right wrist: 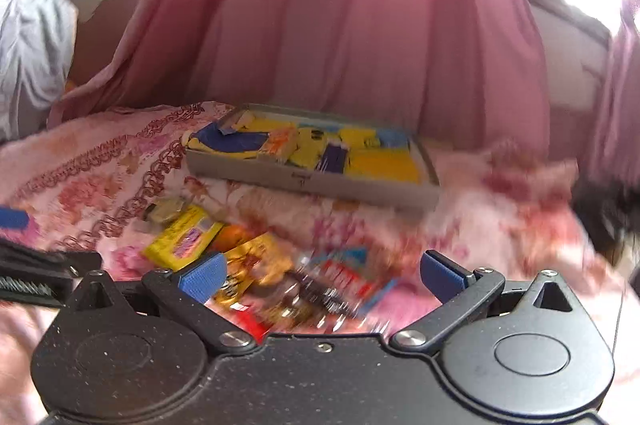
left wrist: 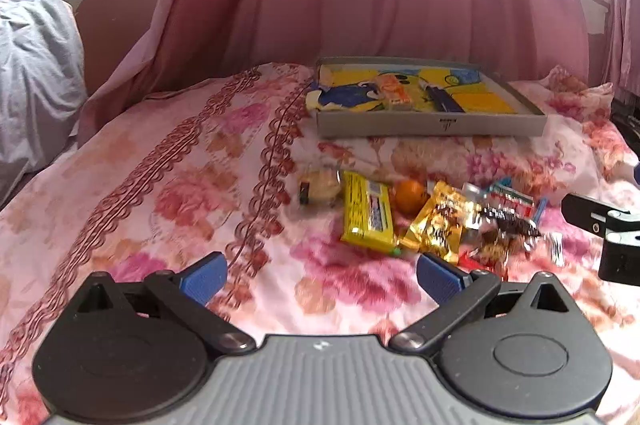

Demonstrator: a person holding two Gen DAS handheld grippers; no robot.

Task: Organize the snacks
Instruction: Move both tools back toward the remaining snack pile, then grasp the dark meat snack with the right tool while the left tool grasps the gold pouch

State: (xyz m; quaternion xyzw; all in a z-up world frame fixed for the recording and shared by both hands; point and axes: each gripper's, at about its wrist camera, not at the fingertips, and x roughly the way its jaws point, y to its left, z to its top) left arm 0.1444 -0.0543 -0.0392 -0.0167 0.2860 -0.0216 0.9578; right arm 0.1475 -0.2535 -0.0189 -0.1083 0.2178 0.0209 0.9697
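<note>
From the left wrist camera, the left gripper (left wrist: 320, 275) hangs over the flowered bedspread (left wrist: 160, 193) with its blue pads spread wide and nothing between them. Ahead of it a loose heap of snacks lies on the cloth: a small clear-wrapped cake (left wrist: 320, 187) at the left, then a yellow packet (left wrist: 367, 211) whose long axis runs away from the camera, its label too blurred to read, then a small orange (left wrist: 410, 195), a gold packet (left wrist: 438, 221) lying slanted, and a shiny wrapper (left wrist: 506, 221) with red and blue print I cannot make out. Farther back sits a shallow grey box (left wrist: 430, 125), long side across the view, with a small dark mark on its front wall that I cannot read; inside, on a yellow and blue lining, an orange packet (left wrist: 396, 91) and a dark blue packet (left wrist: 444, 97) lie side by side, both pointing front to back. The right gripper (left wrist: 612, 229) pokes in from the right edge. From the right wrist camera, much blurred, the right gripper (right wrist: 322, 279) is likewise spread wide and empty, right over the shiny end of the heap. The yellow packet (right wrist: 184, 237) here slants up to the right, the grey box (right wrist: 312, 185) lies beyond, and pink curtains (right wrist: 360, 25) hang behind.
</note>
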